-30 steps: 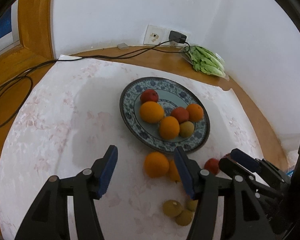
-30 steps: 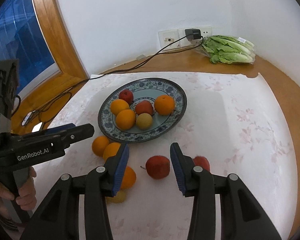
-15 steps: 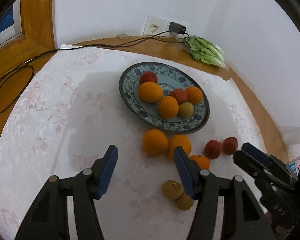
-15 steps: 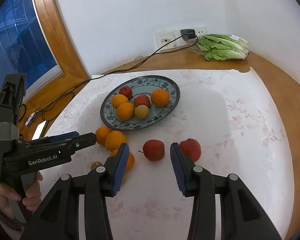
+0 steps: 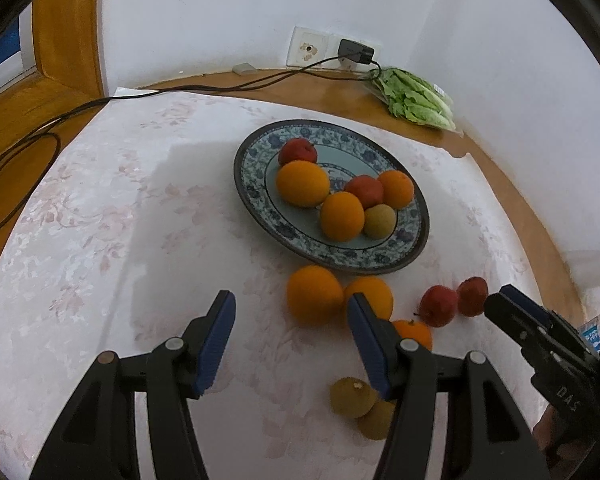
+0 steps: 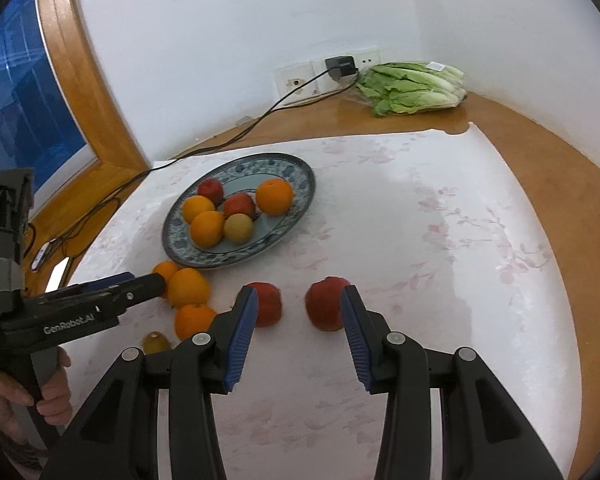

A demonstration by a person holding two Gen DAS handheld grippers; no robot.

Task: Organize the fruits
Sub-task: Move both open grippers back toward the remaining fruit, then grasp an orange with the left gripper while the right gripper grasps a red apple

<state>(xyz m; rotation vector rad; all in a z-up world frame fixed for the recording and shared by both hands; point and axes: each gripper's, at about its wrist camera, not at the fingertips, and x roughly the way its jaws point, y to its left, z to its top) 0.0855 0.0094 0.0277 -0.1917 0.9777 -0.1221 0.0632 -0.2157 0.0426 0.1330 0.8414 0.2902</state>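
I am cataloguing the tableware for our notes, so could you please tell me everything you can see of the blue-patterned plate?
The plate is round and shallow, apparently glazed ceramic, with a dark edge, a blue floral band on white and a pale blue-green centre. It lies flat on the white flowered cloth, towards the wall. Six fruits sit on it: three oranges, two red apples and one yellow-green fruit. More fruit lies on the cloth close by its near rim. Neither gripper touches it.

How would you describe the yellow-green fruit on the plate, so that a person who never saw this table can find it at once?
Find the blue-patterned plate on the white flowered cloth. Six fruits lie on it: three oranges, two red apples and the yellow-green fruit. It sits at the near edge of the pile, touching an orange, and it is the plate's only fruit that is neither orange nor red.
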